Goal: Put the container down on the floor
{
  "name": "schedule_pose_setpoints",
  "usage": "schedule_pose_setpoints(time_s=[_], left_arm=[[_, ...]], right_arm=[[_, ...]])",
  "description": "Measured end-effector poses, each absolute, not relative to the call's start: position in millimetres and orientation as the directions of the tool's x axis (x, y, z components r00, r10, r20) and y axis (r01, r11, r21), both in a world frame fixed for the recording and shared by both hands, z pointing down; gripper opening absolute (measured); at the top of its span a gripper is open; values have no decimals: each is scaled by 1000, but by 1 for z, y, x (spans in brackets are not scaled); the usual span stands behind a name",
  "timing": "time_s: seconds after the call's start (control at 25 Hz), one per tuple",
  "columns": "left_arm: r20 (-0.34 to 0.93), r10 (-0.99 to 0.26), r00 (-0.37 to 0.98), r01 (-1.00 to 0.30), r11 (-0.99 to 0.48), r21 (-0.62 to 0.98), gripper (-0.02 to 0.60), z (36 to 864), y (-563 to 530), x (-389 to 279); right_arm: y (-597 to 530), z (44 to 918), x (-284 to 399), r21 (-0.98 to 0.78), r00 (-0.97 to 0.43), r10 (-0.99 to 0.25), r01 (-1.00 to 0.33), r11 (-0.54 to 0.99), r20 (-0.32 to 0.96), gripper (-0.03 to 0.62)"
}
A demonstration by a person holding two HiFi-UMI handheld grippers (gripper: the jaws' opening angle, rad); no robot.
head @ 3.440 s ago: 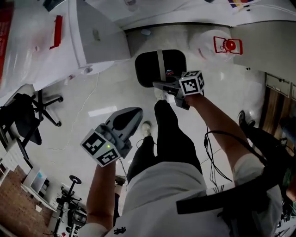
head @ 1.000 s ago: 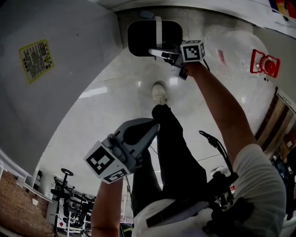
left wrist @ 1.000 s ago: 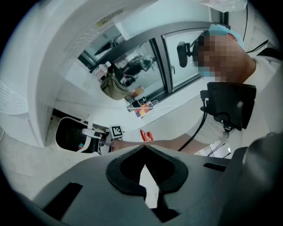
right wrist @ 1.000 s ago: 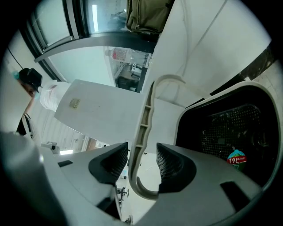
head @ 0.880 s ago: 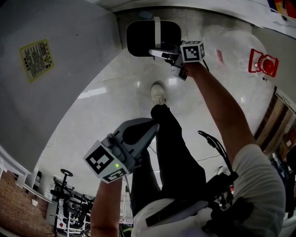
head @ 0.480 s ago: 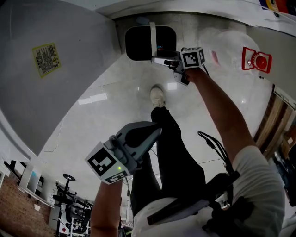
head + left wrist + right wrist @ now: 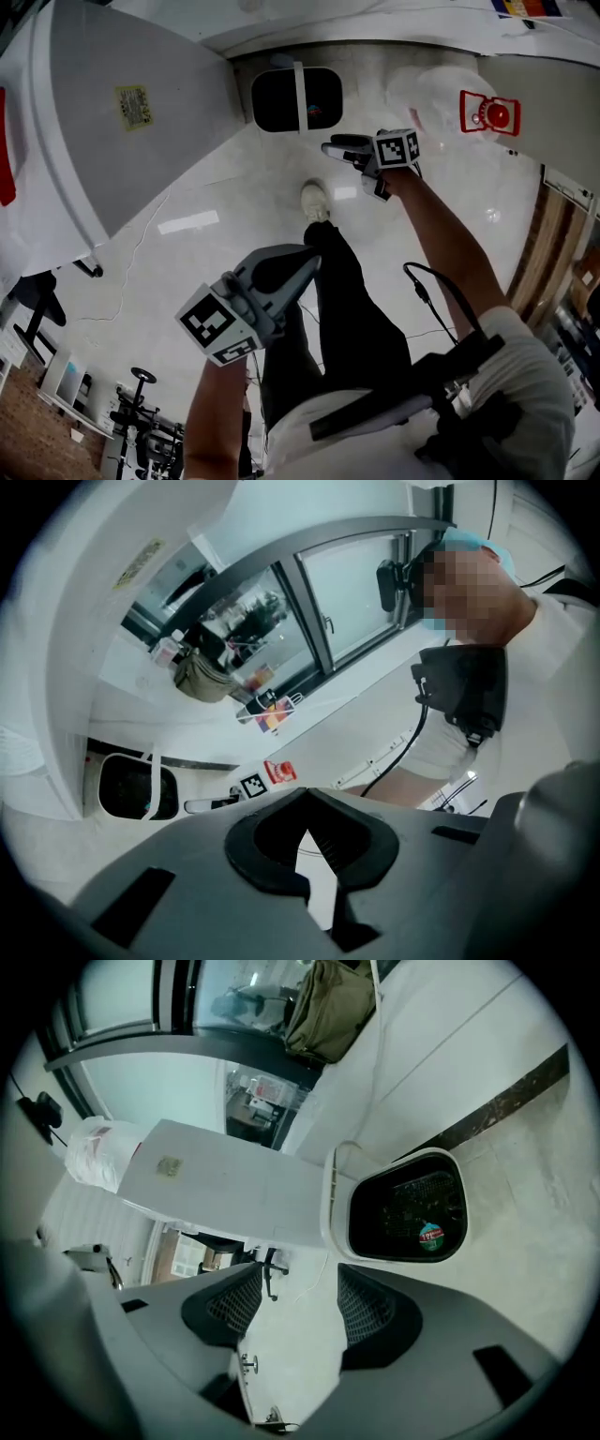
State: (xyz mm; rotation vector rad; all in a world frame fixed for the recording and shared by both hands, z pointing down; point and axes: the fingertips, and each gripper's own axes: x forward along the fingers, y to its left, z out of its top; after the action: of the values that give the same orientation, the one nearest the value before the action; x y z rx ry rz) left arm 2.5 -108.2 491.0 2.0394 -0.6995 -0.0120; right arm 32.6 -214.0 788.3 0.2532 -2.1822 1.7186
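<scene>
Container [image 7: 277, 98] stands upright on the pale glossy floor [image 7: 216, 187], pushed against the wall's dark skirting strip [image 7: 511, 1096]. It is dark inside, with a white handle across the top. Right gripper [image 7: 337, 145] hangs just in front of the container and clear of it. Its jaws have just been opening and are now spread wide with nothing between them. Left gripper [image 7: 298, 261] is well back from the container, over the person's leg [image 7: 347, 300], jaws closed and empty. A big grey cabinet [image 7: 159, 159] with a yellow sticker is left of the container, and a clear plastic bag [image 7: 427, 94] is right of it. A white shoe [image 7: 315, 202] is on the floor near the container.
</scene>
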Motion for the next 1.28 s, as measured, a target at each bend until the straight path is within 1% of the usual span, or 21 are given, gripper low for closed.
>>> schedule_pose_setpoints(time_s=[0.12, 0.16, 0.2, 0.24, 0.32, 0.52, 0.72, 1.08, 1.28], left_arm=[[243, -472, 847, -461, -428, 777, 10, 467, -93, 3], [232, -469, 852, -453, -440, 775, 11, 457, -86, 4], [219, -468, 856, -444, -450, 775, 10, 447, -78, 3], [204, -468, 860, -434, -461, 774, 10, 436, -70, 3], [178, -463, 868, -418, -490, 765, 11, 415, -49, 2], [136, -448, 884, -395, -560, 728, 10, 365, 16, -4], [133, -441, 887, -401, -594, 697, 10, 322, 87, -25], [126, -476, 870, -440, -636, 635, 10, 267, 186, -55], [94, -487, 868, -444, -678, 586, 10, 233, 236, -63]], right_arm=[[-192, 757, 48, -883, -913, 69, -368, 291, 403, 225], [-182, 743, 52, -873, -908, 68, -374, 313, 414, 188], [-173, 728, 56, -861, -904, 64, -379, 338, 423, 113], [-163, 711, 58, -849, -900, 57, -384, 362, 432, 74], [-140, 673, 60, -833, -899, 40, -386, 396, 436, 33], [-63, 581, 54, -796, -907, -8, -375, 475, 422, 26], [16, 499, 36, -771, -913, -69, -379, 512, 403, 21], [114, 369, 12, -667, -928, -127, -341, 663, 350, 20], [174, 309, 2, -648, -946, -135, -302, 699, 295, 20]])
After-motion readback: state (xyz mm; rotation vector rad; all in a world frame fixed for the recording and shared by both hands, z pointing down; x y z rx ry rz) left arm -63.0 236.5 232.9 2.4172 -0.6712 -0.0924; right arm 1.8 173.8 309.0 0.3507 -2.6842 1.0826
